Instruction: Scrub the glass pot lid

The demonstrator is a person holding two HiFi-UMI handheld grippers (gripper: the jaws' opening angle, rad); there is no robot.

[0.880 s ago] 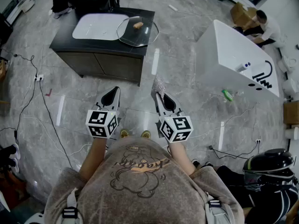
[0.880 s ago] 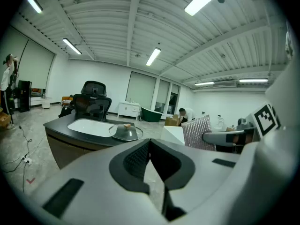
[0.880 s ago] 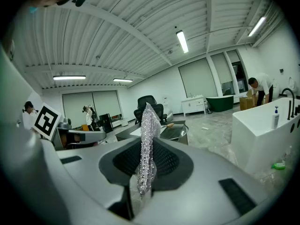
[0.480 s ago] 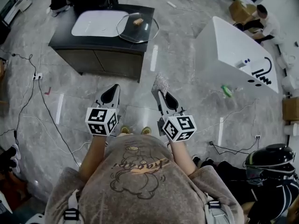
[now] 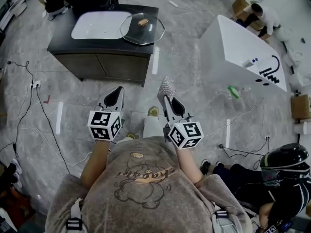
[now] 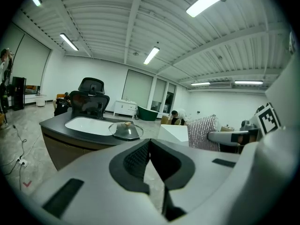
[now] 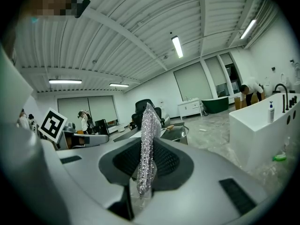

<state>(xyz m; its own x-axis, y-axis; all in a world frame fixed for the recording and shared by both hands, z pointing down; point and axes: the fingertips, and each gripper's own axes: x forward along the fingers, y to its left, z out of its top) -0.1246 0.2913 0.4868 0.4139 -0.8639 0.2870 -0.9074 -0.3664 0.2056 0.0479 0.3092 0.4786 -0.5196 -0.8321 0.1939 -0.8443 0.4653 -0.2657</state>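
The glass pot lid (image 5: pixel 143 28) with a wooden knob rests on the dark counter (image 5: pixel 63 41), overhanging the right rim of the white sink (image 5: pixel 99 24); it also shows far off in the left gripper view as the lid (image 6: pixel 125 131). My left gripper (image 5: pixel 117 94) is shut and empty, held at waist height well short of the counter. Beside it my right gripper (image 5: pixel 167 97) is shut on a silvery scrubbing cloth (image 5: pixel 167 87), which stands upright between the jaws as the cloth (image 7: pixel 148 144).
A white freestanding bathtub (image 5: pixel 243 57) with a black faucet stands to the right, a green item (image 5: pixel 234 91) on the floor by it. A black office chair (image 6: pixel 92 100) sits behind the counter. Cables run across the floor at left. People are in the background.
The view has drifted toward the counter as the person steps forward, one foot now showing between the grippers. Both grippers keep the same pose and the same hold.
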